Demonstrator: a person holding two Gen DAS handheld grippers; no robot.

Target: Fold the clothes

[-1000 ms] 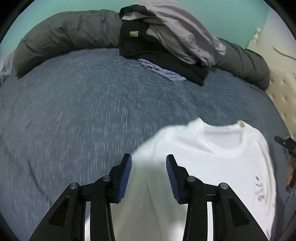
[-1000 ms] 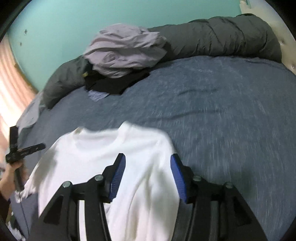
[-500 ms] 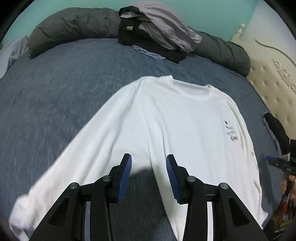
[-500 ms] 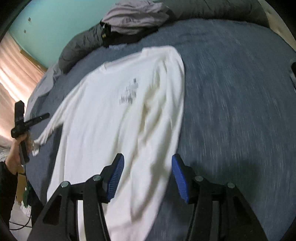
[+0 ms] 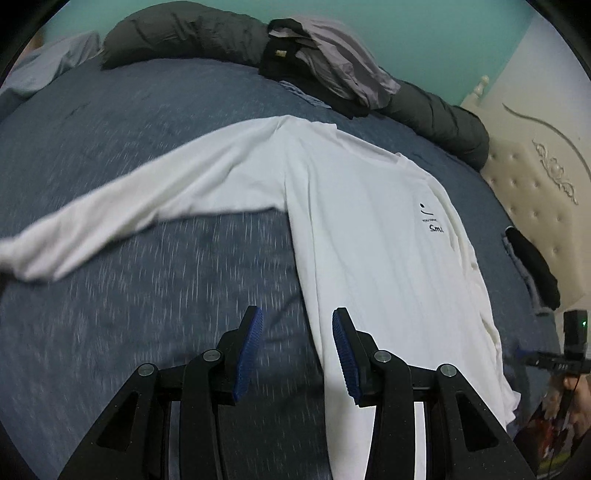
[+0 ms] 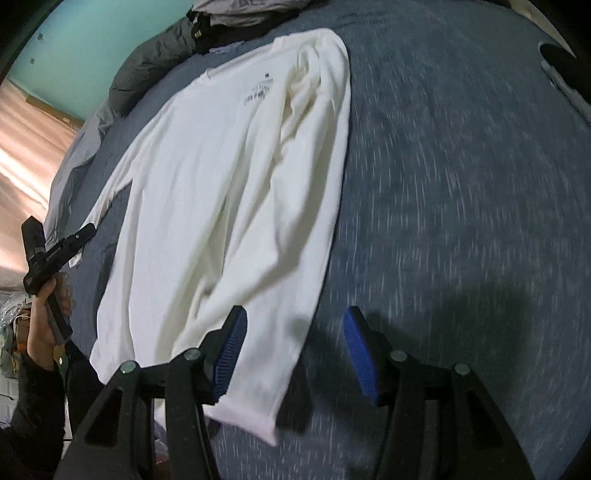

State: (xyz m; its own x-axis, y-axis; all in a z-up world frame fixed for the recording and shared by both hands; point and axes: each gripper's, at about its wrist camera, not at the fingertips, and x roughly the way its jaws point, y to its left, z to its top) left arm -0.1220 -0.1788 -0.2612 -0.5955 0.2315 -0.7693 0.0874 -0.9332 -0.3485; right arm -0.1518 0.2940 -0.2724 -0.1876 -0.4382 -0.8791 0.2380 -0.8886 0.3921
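Covering nearly everything in view, the blue bed (image 5: 147, 295) is carrying a white long-sleeved shirt (image 5: 362, 229), which is lying spread out flat, print side up, its collar toward a heap of other clothes (image 5: 325, 77) that is resting against a rolled grey duvet (image 5: 192, 33) at the far edge. In the left wrist view one sleeve (image 5: 122, 206) is stretching far out across the bed; in the right wrist view the other sleeve (image 6: 314, 122) is lying doubled over the body, creased and bunched near the shoulder. The left tongs (image 5: 297, 350) are hovering spread and empty over the bare cover just beside the shirt's side seam near the hem. The right tongs (image 6: 293, 354) are likewise spread and empty, over the hem corner on the other side.

Judging from this, the cloth is looking thin and limp, so a pinch could be catching only the top layer, or gathering the bed cover along with it, and the fold would be dragging askew. The outstretched sleeve could be trailing behind and twisting under the body if the side is lifted without it. The bunched sleeve could be getting locked into a lump. The hem is lying close to the bed's near edge, so a tug toward the person might be sliding the shirt off.
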